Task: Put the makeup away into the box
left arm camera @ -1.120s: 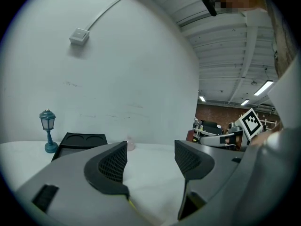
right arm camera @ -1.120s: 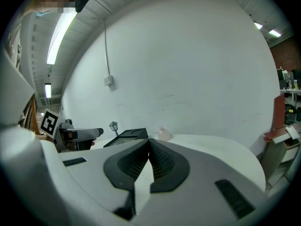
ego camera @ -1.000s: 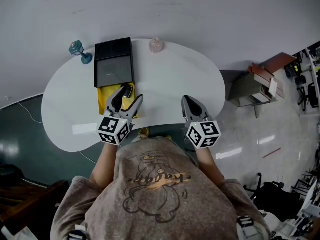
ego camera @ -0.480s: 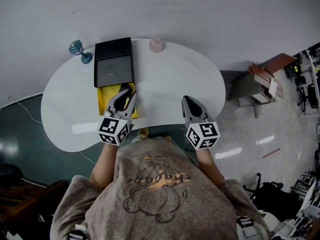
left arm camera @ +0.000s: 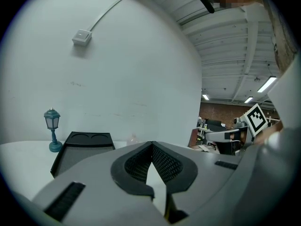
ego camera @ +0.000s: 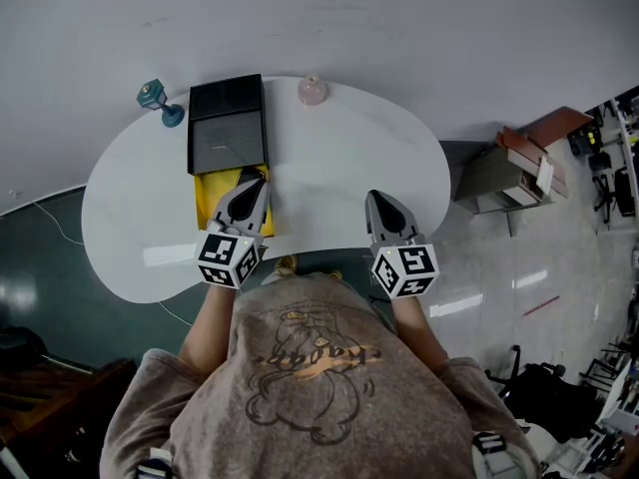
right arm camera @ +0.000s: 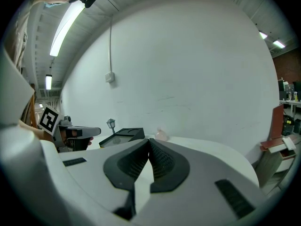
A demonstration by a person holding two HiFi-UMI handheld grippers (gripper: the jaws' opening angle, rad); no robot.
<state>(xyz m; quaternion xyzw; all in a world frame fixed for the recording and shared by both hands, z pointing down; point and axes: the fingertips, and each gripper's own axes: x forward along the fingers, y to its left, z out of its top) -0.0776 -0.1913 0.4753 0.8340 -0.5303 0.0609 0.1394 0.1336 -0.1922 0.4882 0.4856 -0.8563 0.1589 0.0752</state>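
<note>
At the frame's center left, the left gripper (ego camera: 251,181) reaches over a yellow mat (ego camera: 202,204) on the white table (ego camera: 349,148). Its jaws have just been closing and now meet, with nothing visible between the pads in its own view. A small dark shape (ego camera: 248,173) at the tips may be the makeup; whether it is pinched cannot be told. The open black box (ego camera: 228,128) lies touching the mat's upper edge, likely set close for a short carry. The right gripper (ego camera: 379,200) waits at lower right, jaws together and empty. A teal lamp figurine (ego camera: 160,104) left of the box and a small pink object (ego camera: 312,90) to its right leave the way unblocked.
</note>
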